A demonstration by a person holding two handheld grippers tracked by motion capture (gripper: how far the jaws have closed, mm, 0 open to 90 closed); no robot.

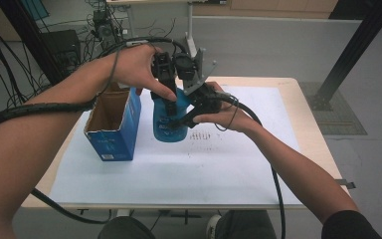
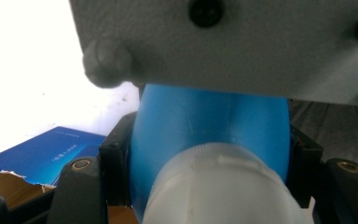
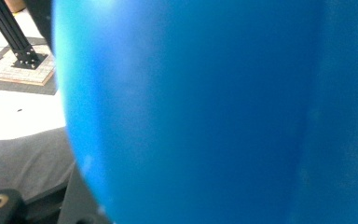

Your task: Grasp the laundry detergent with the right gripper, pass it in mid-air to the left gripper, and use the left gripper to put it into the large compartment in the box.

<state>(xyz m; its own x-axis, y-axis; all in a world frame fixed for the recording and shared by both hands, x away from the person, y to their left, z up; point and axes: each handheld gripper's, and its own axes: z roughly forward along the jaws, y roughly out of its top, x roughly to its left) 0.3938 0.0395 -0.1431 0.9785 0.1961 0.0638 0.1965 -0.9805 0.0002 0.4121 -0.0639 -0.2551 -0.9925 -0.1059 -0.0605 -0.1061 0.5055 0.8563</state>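
Observation:
A blue soft pouch (image 1: 166, 128) with a white screw cap (image 2: 219, 186) stands upright on the white sheet at the middle of the table. My left gripper (image 1: 169, 99) comes down from above and is shut on the pouch's upper part, with a black jaw pressed to each side of the blue body (image 2: 205, 121). My right gripper (image 1: 186, 113) reaches in from the right and is shut on the pouch's side. In the right gripper view the blue wall (image 3: 191, 112) sits right against the camera and hides the jaw tips.
An open blue carton (image 1: 112, 124) stands just left of the pouch, its torn flap up. A white sheet (image 1: 204, 169) covers most of the wooden table (image 1: 306, 129). The right gripper's grey plate (image 2: 214, 42) hangs close above the left gripper's camera. Cables trail from both hands.

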